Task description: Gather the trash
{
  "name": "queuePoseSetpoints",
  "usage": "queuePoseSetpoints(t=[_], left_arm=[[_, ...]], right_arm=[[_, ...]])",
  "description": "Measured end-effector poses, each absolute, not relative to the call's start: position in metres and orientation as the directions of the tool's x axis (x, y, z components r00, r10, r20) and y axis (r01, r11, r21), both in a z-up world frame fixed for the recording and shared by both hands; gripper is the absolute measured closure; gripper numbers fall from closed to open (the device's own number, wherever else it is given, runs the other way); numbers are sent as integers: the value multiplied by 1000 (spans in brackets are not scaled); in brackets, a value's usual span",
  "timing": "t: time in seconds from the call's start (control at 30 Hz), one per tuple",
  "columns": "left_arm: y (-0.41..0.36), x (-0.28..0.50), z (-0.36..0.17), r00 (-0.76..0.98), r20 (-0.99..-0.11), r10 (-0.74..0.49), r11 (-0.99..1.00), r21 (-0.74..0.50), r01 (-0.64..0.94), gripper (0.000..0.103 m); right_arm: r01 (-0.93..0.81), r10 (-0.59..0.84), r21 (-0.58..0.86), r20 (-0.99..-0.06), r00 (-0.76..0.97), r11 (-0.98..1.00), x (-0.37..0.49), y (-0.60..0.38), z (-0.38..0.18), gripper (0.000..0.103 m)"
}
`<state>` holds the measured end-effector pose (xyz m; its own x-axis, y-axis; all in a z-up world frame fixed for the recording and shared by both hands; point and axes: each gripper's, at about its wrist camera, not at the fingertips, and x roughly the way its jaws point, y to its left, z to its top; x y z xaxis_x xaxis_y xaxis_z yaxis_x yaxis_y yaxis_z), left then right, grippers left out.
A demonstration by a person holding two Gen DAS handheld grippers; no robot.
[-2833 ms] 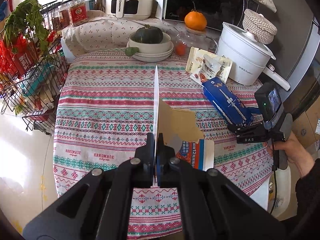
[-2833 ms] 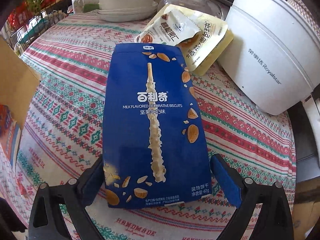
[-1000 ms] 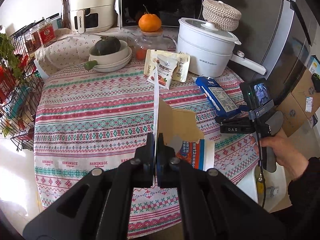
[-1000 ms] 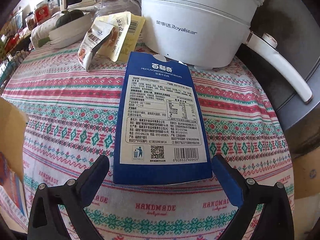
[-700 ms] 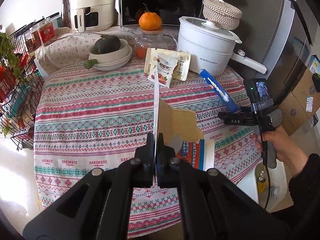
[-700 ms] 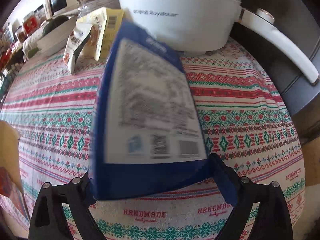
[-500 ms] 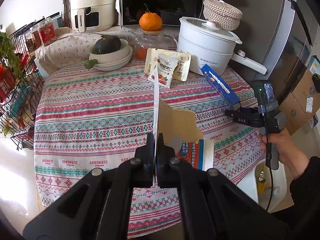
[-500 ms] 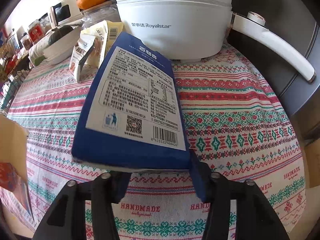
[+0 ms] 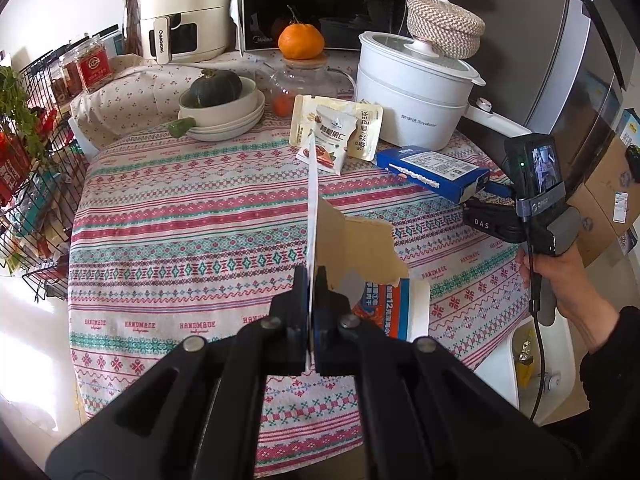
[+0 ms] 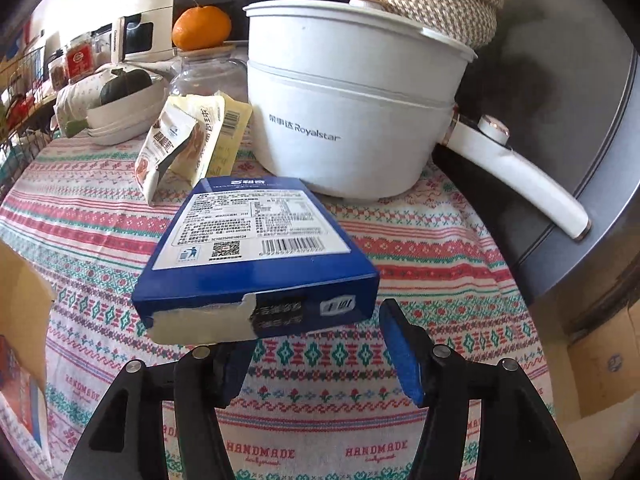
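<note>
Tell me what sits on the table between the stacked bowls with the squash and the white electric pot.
In the left wrist view, two snack pouches and a glass teapot lie between the bowls and the pot.

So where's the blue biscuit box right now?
The blue biscuit box sits at the right gripper, whose jaws are opening, in front of the white pot on the table's right side.

Blue biscuit box — label side up, tilted — raised off the tablecloth.
</note>
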<state>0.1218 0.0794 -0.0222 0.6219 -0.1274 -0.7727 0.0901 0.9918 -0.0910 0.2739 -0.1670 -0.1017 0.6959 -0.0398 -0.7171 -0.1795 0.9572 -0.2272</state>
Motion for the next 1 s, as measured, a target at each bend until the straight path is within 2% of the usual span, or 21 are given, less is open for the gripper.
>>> queuePoseSetpoints(t=[0.1, 0.17, 0.23, 0.33, 0.43, 0.5, 0.57, 0.63, 0.83, 0.9, 1.0], left_arm=[[80, 124, -23, 621, -774, -126, 992, -89, 89, 101], [79, 124, -23, 620, -775, -125, 992, -90, 88, 101], [79, 124, -23, 619, -776, -125, 992, -90, 88, 101], [79, 124, -24, 618, -777, -123, 992, -88, 86, 101], [80, 124, -25, 616, -778, -122, 992, -90, 84, 101], [80, 124, -25, 616, -778, -122, 993, -90, 82, 101], [81, 124, -25, 615, -779, -122, 992, -91, 83, 101], [81, 125, -24, 615, -779, -122, 992, -90, 83, 101], [85, 123, -24, 619, -776, -123, 992, -95, 79, 101], [86, 122, -23, 623, -772, -123, 992, -97, 76, 101], [88, 121, -20, 631, -765, -127, 992, -103, 74, 101]], right_arm=[[-190, -33, -234, -707, 706, 954, 278, -157, -98, 39], [-178, -68, -284, -682, 728, 942, 278, -149, -96, 25], [-165, -114, -362, -637, 762, 918, 275, -140, -94, 18], [-167, -174, -508, -557, 812, 845, 268, -125, -94, 18], [-207, -167, -600, -508, 845, 773, 261, -110, -95, 19], [-247, -139, -631, -498, 856, 735, 256, -101, -96, 26], [-294, -115, -646, -513, 851, 704, 254, -93, -99, 51], [-345, -90, -637, -547, 832, 689, 253, -88, -102, 62], [-399, -32, -575, -596, 802, 714, 246, -83, -102, 70], [-399, -9, -520, -617, 787, 755, 245, -88, -96, 74], [-409, 44, -415, -656, 754, 813, 243, -99, -83, 75]])
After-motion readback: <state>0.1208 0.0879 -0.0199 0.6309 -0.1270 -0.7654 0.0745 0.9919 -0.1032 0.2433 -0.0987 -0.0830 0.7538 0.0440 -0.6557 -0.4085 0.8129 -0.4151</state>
